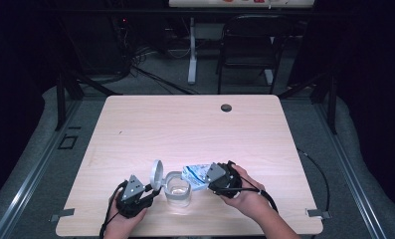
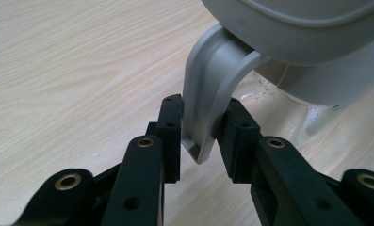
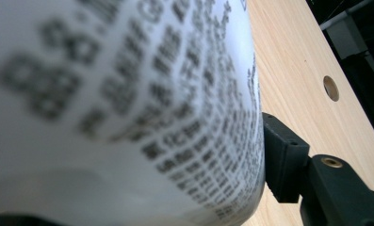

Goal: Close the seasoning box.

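Observation:
A clear jug (image 1: 178,189) stands near the table's front edge with its grey flip lid (image 1: 156,173) raised. My left gripper (image 1: 152,191) is at the jug's left. In the left gripper view both pads press on the jug's grey handle (image 2: 206,89), one on each side, so that gripper (image 2: 201,136) is shut on it. My right gripper (image 1: 207,180) holds a white and blue pouch (image 1: 195,174), tilted, just over the jug's right rim. Up close, the pouch (image 3: 128,94) is blurred print with one black finger (image 3: 281,160) against its right side.
The light wooden table (image 1: 185,124) has a dark cable hole (image 1: 226,107) at the back. Behind the table stand a black folding chair (image 1: 249,40) and a white stand leg (image 1: 191,50). Cables lie on the floor there.

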{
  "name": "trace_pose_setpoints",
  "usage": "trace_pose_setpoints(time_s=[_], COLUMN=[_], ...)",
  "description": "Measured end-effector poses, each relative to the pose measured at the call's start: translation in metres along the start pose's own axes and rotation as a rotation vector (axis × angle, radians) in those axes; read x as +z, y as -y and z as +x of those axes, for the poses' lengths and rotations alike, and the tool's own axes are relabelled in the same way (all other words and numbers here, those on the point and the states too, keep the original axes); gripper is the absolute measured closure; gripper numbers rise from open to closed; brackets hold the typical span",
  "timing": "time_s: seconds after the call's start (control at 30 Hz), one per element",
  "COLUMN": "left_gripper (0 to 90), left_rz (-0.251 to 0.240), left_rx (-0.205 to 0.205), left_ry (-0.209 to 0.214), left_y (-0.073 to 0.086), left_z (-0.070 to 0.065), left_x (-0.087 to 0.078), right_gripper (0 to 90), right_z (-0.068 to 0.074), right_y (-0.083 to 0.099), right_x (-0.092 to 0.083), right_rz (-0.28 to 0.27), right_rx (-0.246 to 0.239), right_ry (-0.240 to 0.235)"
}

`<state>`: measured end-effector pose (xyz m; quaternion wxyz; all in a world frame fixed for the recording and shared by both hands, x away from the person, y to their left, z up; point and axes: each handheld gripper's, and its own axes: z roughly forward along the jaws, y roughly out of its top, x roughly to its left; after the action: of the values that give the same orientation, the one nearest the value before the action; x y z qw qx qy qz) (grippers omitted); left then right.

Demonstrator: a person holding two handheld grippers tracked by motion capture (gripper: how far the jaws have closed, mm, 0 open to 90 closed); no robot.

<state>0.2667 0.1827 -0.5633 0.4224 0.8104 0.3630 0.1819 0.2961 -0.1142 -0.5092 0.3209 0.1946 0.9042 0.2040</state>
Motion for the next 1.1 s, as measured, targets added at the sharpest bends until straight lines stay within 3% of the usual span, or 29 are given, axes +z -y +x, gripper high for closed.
trace_pose_setpoints(time_s=[0.2, 0.37, 1.1], left_gripper=[72.5, 72.7, 71.3], left_rz=[-0.005, -0.006, -0.009], left_rx=[0.002, -0.001, 0.006], left_ry=[0.004, 0.012, 0.024], left_y=[-0.0001, -0.0004, 0.0007], left_z=[0.0001, -0.0001, -0.0026], left_x=[0.0013, 0.0019, 0.0017], right_gripper=[44.8, 44.8, 45.0], right_z=[0.0008, 0.0018, 0.0017], right_y=[0.0011, -0.0007, -0.0023], right_x=[0.0, -0.0022, -0.003], right_rz=[-0.01, 0.01, 0.013], right_rx=[0.006, -0.029, -0.078], right_ry=[0.017, 0.042, 0.109])
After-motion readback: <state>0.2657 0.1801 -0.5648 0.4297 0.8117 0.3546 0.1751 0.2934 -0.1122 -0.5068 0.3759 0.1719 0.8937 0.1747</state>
